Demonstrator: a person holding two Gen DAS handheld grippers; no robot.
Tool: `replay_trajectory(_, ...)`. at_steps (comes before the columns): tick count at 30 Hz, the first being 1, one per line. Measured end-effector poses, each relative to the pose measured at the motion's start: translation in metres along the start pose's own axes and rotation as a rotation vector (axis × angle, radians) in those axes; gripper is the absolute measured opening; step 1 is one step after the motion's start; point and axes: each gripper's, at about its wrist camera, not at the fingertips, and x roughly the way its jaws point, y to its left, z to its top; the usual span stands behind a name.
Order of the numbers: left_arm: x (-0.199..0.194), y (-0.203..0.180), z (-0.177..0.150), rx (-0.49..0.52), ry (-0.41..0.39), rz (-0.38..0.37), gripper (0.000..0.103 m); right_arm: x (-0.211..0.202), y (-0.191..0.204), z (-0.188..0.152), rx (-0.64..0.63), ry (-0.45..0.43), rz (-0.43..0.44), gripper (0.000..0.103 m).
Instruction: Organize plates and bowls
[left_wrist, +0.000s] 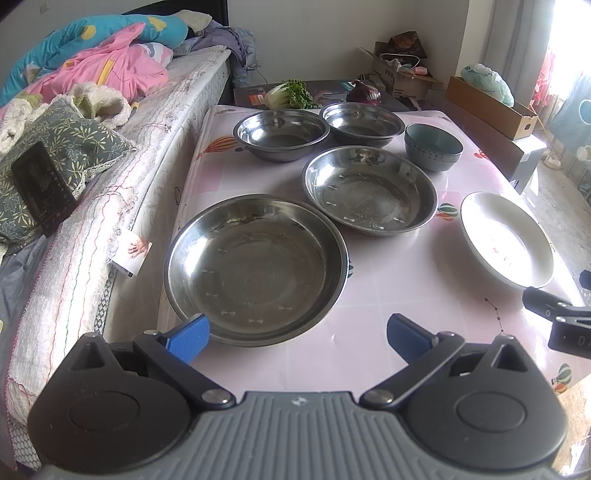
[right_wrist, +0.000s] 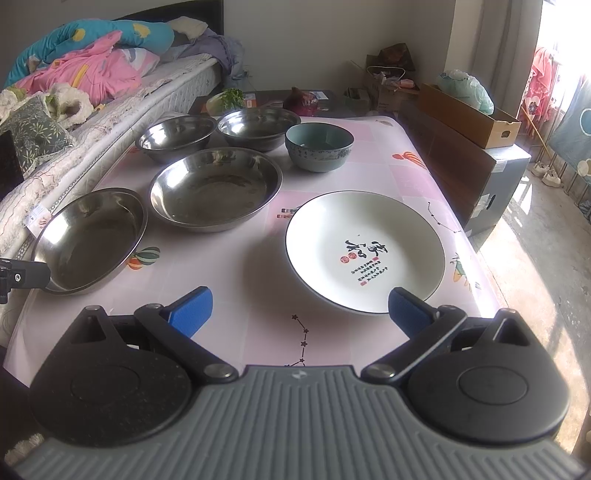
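Note:
On a pink patterned table (left_wrist: 369, 332) lie two wide steel plates: the nearest one (left_wrist: 256, 267) (right_wrist: 92, 240) and a second (left_wrist: 369, 188) (right_wrist: 216, 188) behind it. Two steel bowls (left_wrist: 281, 133) (left_wrist: 364, 123) and a teal ceramic bowl (left_wrist: 433, 146) (right_wrist: 319, 146) stand at the back. A white plate with black script (right_wrist: 365, 251) (left_wrist: 506, 238) lies at the right. My left gripper (left_wrist: 298, 338) is open just short of the nearest steel plate. My right gripper (right_wrist: 300, 312) is open, its right pad at the white plate's near rim.
A bed with quilts (left_wrist: 92, 74) runs along the table's left side, a phone (left_wrist: 42, 188) lying on it. Greens (left_wrist: 290, 94) and a purple cabbage (left_wrist: 364, 92) sit beyond the table. Cardboard boxes (left_wrist: 491, 107) line the right; bare floor (right_wrist: 535, 277) lies beyond.

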Motion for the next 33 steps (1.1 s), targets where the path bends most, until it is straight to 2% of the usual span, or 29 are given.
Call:
replay_trajectory(20,0.005,0.007,-0.002,-0.018,0.014,0.009,0.103,0.009,0.001,-0.002,0.016,0.012,-0.013,0.102)
replay_trajectory(25,0.009,0.015,0.006,-0.035,0.005,0.019,0.103,0.018,-0.004,0.001,0.015,0.001,-0.033,0.102)
replay_trajectory(33,0.021,0.033,0.028,-0.071,-0.028,0.046,0.103,0.033,-0.004,0.022,-0.018,-0.023,-0.015,0.102)
